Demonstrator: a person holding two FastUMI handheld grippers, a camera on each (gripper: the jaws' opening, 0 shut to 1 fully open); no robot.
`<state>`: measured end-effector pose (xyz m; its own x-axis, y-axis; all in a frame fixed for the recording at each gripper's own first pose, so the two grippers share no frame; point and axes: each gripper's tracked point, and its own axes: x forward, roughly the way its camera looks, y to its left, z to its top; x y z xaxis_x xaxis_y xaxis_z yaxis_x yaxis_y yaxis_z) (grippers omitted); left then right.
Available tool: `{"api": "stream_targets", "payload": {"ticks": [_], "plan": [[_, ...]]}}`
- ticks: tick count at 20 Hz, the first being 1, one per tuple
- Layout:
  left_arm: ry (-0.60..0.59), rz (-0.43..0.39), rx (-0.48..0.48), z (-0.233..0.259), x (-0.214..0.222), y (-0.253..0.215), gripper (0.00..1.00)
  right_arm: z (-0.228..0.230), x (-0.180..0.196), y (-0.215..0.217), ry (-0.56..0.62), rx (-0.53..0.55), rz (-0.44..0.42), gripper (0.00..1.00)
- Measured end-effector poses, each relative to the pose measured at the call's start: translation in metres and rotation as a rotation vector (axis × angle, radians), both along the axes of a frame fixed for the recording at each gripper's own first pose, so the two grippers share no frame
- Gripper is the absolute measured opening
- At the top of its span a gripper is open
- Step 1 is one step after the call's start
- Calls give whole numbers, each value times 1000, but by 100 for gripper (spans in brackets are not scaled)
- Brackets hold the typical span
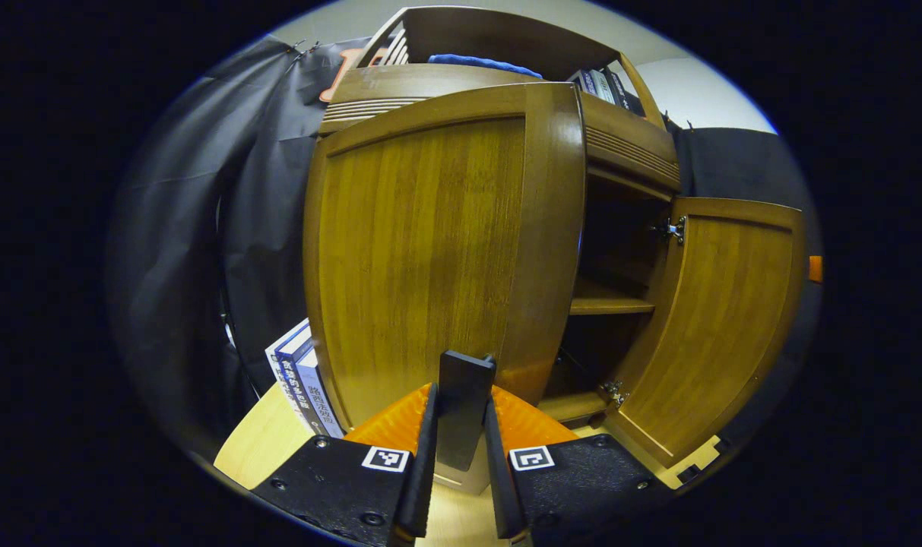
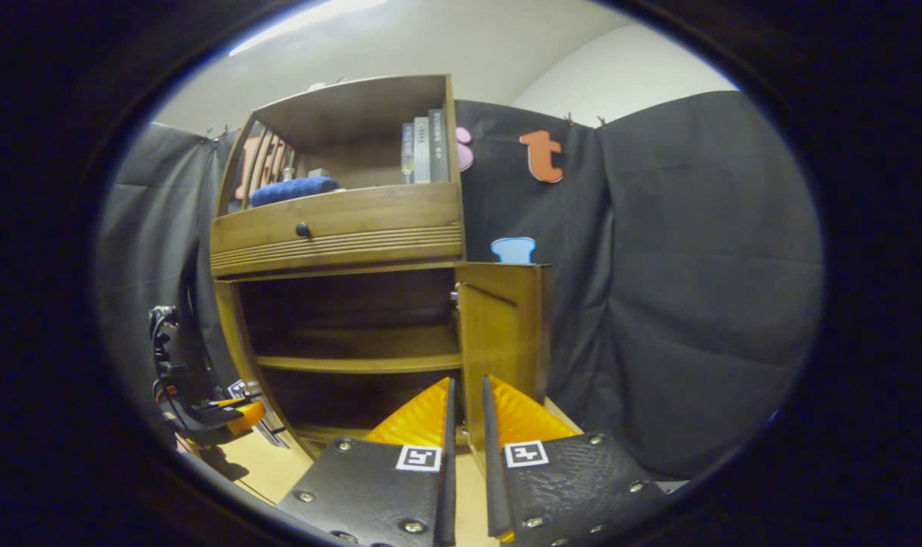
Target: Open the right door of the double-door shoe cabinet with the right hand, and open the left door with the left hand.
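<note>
Both grippers gripping the shoe cabinet's [image 2: 339, 228] doors, both doors standing open

The left gripper [image 1: 461, 448] is pinching the dark handle [image 1: 463, 406] at the left door's [image 1: 430, 251] free edge; the right gripper [image 2: 467, 425] is pinching the right door's [image 2: 502, 342] edge, swung wide. Shelves [image 2: 358, 363] are showing between them, and books [image 1: 301, 380] are standing beside the left door

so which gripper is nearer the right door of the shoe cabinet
Right. The right gripper straddles the edge of the opened right door; the left gripper is over at the left door, clamped on its black handle.
</note>
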<state>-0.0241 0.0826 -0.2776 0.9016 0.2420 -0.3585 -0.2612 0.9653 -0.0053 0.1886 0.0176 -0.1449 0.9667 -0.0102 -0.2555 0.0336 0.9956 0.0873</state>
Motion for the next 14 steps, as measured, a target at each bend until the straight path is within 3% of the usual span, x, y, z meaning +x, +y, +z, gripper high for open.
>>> {"api": "stream_targets", "payload": {"ticks": [7, 14], "plan": [[-2, 61, -29, 9, -39, 22, 34, -3, 10, 45, 11, 23, 125, 16], [17, 125, 6, 17, -76, 52, 34, -11, 3, 78, 20, 42, 196, 16]]}}
